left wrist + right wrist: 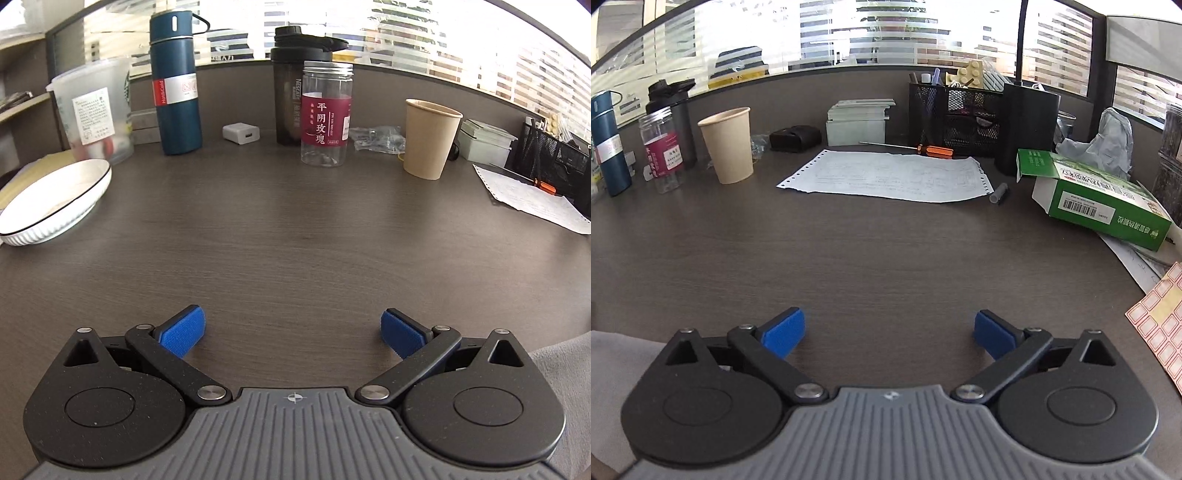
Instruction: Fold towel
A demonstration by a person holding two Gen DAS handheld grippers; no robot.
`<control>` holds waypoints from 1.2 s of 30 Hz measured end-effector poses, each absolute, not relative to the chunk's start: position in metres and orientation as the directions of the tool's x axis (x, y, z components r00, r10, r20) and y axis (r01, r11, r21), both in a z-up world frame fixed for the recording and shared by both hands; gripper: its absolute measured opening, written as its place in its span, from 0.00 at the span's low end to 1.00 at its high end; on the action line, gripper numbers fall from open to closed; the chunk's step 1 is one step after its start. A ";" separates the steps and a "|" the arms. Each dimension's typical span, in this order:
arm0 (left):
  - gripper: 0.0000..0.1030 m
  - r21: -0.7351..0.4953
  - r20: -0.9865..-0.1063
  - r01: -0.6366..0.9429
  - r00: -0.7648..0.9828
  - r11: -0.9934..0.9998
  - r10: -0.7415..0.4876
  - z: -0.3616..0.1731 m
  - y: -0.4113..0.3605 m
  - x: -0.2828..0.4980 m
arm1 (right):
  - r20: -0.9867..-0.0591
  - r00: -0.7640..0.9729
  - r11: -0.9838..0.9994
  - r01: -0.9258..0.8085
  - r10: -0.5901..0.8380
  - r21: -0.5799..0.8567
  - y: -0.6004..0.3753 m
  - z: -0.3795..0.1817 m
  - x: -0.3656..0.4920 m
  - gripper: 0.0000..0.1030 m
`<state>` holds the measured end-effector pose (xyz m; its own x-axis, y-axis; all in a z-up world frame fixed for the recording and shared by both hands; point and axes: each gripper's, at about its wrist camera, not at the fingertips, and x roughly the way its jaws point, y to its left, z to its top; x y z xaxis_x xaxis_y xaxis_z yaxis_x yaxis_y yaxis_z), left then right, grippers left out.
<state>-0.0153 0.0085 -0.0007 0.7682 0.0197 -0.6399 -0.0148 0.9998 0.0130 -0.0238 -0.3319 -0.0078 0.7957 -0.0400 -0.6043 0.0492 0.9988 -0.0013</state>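
Dark wood-grain office desk [295, 240] fills the left wrist view, cluttered at the back with a teal steel thermos [176, 79], a clear plastic jar with a red label [325, 112] and a tan paper cup [430, 138]; the left gripper [293, 334] hovers over bare desk, jaws spread wide and empty, and the grey cloth towel [561, 373] shows only as a strip at the lower right edge. Right wrist view: the right gripper [889, 334] is likewise spread and empty, with the towel at the lower left edge, a white perforated printout sheet [886, 177] lying ahead, and a green cardboard box [1097, 199] to the right; no fold looks started, so judging by this the whole task is left.

Clear jar [325, 114] red label: "平阴玫瑰". Black shaker [291, 85]: "NESCAFE". Blue flask [176, 79] band: "Hot&Cold".
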 end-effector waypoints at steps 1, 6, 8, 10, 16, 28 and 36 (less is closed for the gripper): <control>1.00 0.014 -0.640 -0.015 0.768 1.000 0.020 -0.001 0.008 -0.015 | -0.606 0.795 0.999 0.052 -0.042 -0.001 -0.332 -0.008 -0.023 1.00; 1.00 0.010 -0.640 -0.017 0.768 1.000 0.019 -0.002 0.009 -0.014 | -0.607 0.793 0.998 0.065 -0.051 0.002 -0.333 -0.008 -0.017 1.00; 1.00 0.009 -0.640 -0.019 0.768 1.000 0.021 -0.002 0.009 -0.014 | -0.608 0.793 0.998 0.065 -0.050 0.003 -0.333 -0.008 -0.017 1.00; 1.00 0.010 -0.640 -0.024 0.768 1.000 0.025 -0.002 0.009 -0.015 | -0.608 0.792 0.998 0.064 -0.051 0.000 -0.333 -0.008 -0.017 1.00; 1.00 0.007 -0.639 -0.024 0.768 1.000 0.023 -0.002 0.009 -0.015 | -0.609 0.792 0.998 0.063 -0.050 0.001 -0.334 -0.007 -0.016 1.00; 1.00 0.007 -0.639 -0.029 0.769 1.000 0.027 -0.002 0.009 -0.016 | -0.608 0.792 0.998 0.063 -0.049 0.001 -0.334 -0.008 -0.016 1.00; 1.00 0.008 -0.639 -0.030 0.769 1.000 0.028 -0.002 0.009 -0.016 | -0.608 0.792 0.998 0.066 -0.052 0.001 -0.334 -0.008 -0.015 1.00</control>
<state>-0.0157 0.0087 -0.0024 0.7685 0.0282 -0.6392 -0.0302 0.9995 0.0079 -0.0153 -0.3338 -0.0077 0.7923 -0.0517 -0.6079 0.0662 0.9978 0.0014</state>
